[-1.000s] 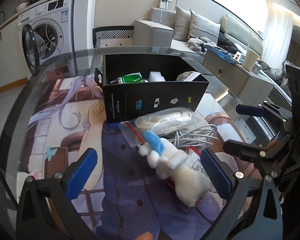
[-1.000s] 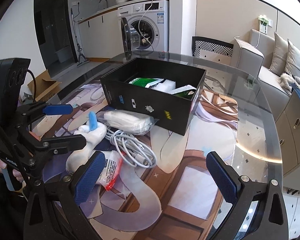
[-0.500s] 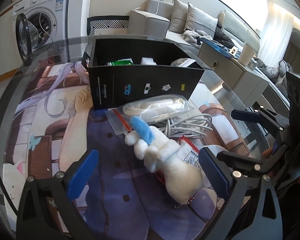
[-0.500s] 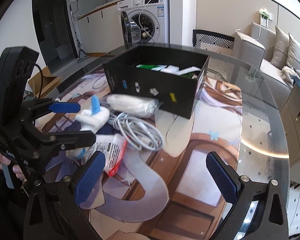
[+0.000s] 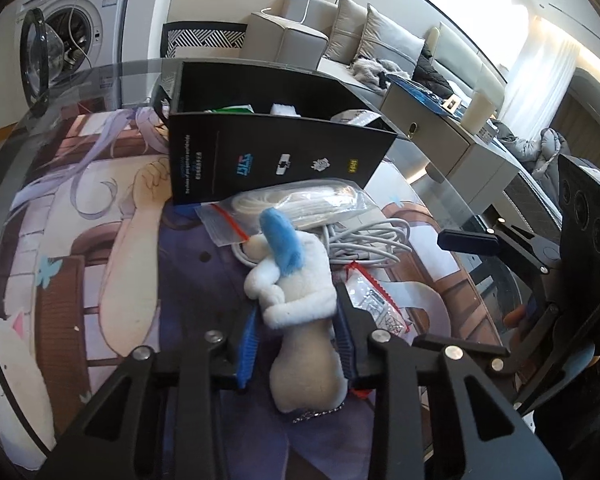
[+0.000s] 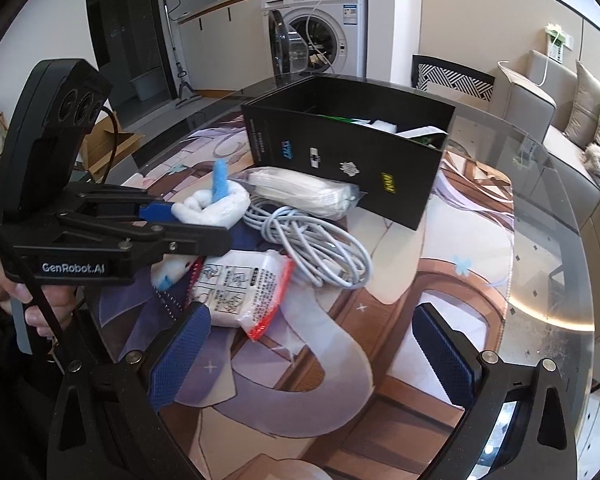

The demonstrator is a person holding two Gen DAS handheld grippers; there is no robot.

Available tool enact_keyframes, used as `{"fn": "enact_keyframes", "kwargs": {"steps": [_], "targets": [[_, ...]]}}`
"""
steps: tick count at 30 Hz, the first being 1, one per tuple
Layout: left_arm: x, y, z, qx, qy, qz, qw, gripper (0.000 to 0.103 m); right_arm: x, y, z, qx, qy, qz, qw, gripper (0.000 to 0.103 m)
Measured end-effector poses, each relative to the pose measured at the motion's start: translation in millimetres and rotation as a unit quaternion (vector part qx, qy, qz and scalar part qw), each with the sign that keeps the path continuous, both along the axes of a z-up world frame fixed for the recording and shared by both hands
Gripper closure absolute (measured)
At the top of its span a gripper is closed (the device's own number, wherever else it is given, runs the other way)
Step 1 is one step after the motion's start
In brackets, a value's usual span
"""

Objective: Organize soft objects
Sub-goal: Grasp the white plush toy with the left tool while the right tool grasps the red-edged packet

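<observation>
The task looks partly done. The black box (image 5: 284,156) at the far side of the glass table (image 6: 540,208) already holds some things: a green packet (image 5: 230,109), something white and a printed packet show over its rim, and I cannot count what lies deeper. The rest is not yet packed.

The left gripper (image 5: 296,340) is clamped on the plush toy (image 5: 300,300), its blue pads pressed into the toy's middle. The toy lies on the printed mat (image 5: 120,260) in front of the box, near its left half, blue ear pointing toward the box. It does not look lifted yet. The likely next step is to carry it into the box.

The right gripper (image 6: 312,360) stands with its jaws wide apart and nothing between them, over the mat to the right of the pile.

Outside the box I count four things:
- one plush toy, white with a blue ear
- one clear bag (image 6: 304,192) of white stuff, touching the box front
- one coil of white cable (image 6: 320,248), between the bag and the pouch
- one pouch (image 6: 244,288) with red edges and printed text, nearest, just beside the toy

One box, two grippers. Whether the cable counts as soft is a judgement; I would guess it goes in too.
</observation>
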State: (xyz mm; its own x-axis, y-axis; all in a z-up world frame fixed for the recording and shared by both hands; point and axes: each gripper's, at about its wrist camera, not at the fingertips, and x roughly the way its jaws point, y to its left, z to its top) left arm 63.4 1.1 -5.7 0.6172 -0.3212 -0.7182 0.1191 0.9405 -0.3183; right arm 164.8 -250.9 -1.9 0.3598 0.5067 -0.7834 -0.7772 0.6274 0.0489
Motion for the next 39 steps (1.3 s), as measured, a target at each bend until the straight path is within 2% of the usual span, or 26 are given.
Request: {"fn": "enact_keyframes", "kwargs": {"steps": [7, 17, 30, 35, 39], "targets": [[-5.8, 11.4, 5.3, 0.015, -0.013, 0.019, 0.9996, 0.072, -6.5, 10.9, -4.6, 0.01, 0.021, 0.021, 1.0, 0.001], [-10.1, 21.0, 9.4, 0.017, -0.022, 0.033, 0.9991, 0.072, -20.3, 37.7, -13.1, 0.002, 0.026, 0.048, 0.998, 0.002], [-13.1, 28.5, 16.1, 0.016, -0.033, 0.047, 0.9982, 0.072, -20.7, 57.8, -22.4, -0.022, 0.012, 0.057, 0.998, 0.036], [-15.3, 29.5, 18.7, 0.016, -0.038, 0.048, 0.998, 0.072, -20.8, 55.6, -20.0, -0.016, 0.007, 0.065, 0.998, 0.044], [-16.9, 31.1, 22.4, 0.015, -0.045, 0.052, 0.9975, 0.072, -24.8, 54.7, -15.5, -0.013, 0.004, 0.072, 0.997, 0.045]]}}
